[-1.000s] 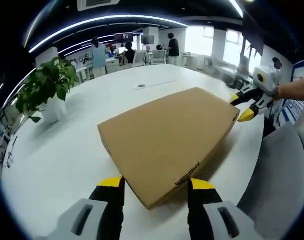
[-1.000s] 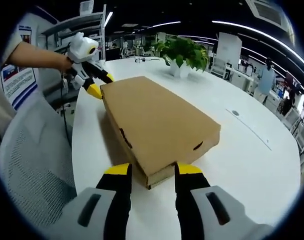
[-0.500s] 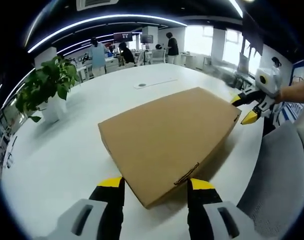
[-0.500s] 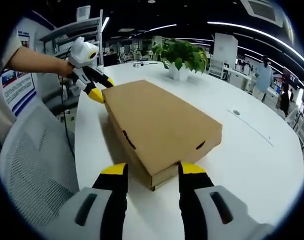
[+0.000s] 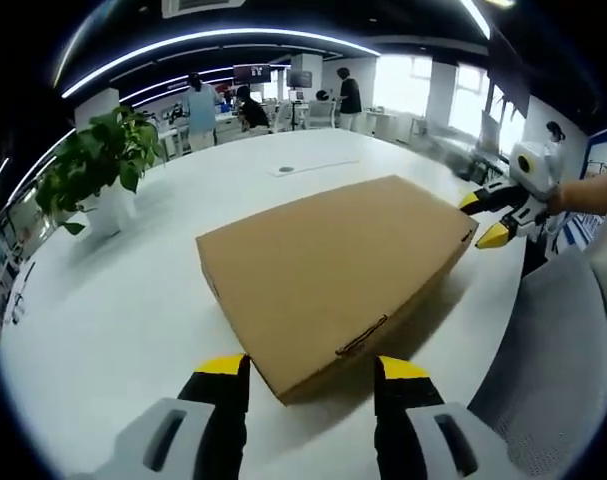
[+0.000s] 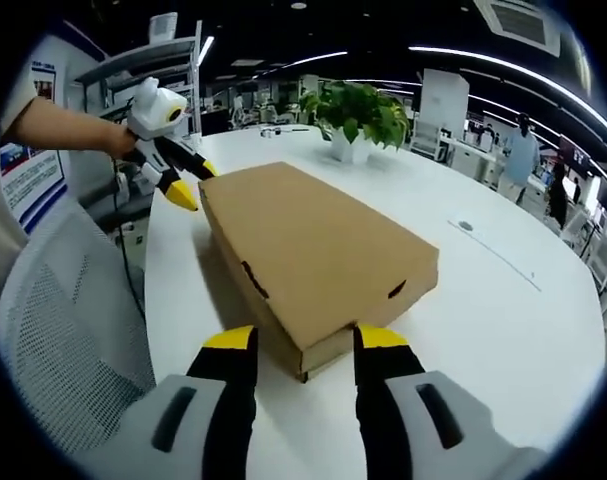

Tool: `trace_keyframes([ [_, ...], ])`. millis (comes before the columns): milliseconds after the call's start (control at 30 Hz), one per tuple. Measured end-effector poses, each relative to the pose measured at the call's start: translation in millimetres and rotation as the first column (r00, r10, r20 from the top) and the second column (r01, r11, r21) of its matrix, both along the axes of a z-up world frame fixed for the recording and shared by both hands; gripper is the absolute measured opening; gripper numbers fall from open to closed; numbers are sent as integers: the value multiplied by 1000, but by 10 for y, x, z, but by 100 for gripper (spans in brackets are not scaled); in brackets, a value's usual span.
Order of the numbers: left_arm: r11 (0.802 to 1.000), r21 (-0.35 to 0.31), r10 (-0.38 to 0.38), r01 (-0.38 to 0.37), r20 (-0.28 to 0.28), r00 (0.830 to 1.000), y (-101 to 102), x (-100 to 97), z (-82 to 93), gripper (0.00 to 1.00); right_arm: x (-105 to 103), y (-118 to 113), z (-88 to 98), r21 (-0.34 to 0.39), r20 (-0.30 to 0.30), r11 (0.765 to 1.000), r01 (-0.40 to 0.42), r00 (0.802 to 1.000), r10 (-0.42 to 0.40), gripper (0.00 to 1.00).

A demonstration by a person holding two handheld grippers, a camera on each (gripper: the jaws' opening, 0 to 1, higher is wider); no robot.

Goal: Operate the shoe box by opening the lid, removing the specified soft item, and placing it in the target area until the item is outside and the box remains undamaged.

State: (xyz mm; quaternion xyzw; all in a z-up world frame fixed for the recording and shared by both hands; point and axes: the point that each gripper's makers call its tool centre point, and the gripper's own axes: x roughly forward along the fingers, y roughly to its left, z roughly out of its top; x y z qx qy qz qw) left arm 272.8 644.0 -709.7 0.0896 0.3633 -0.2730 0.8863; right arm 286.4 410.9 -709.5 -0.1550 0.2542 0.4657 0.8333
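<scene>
A closed brown cardboard shoe box (image 5: 333,275) lies flat on the white table (image 5: 113,320), its lid down. In the left gripper view my left gripper (image 5: 313,368) stands open, and the box's near corner sits between its yellow-tipped jaws. My right gripper (image 5: 491,218) is at the box's far right corner, held by a hand, jaws apart. In the right gripper view the box (image 6: 313,250) runs away from me, one end between the open jaws of my right gripper (image 6: 305,340). There my left gripper (image 6: 178,182) hovers just off the far left corner.
A potted green plant (image 5: 98,165) stands on the table beyond the box, also the plant (image 6: 358,115). A grey mesh chair (image 6: 63,330) sits close to the table edge beside the box. People and desks are far behind.
My left gripper has drawn back a little from the box's corner. The box stays closed in the same place, and the right gripper holds its spot at its end.
</scene>
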Motion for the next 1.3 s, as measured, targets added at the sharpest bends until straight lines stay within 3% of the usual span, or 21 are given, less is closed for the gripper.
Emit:
trace_keyframes([
  [767, 1000, -6, 28, -28, 24, 999, 18, -84, 91, 47, -155, -1, 64, 41, -34, 999, 18, 999, -17, 37],
  [1300, 999, -17, 34, -33, 74, 997, 13, -91, 327, 48, -155, 11, 294, 57, 5, 998, 23, 1000, -23, 38],
])
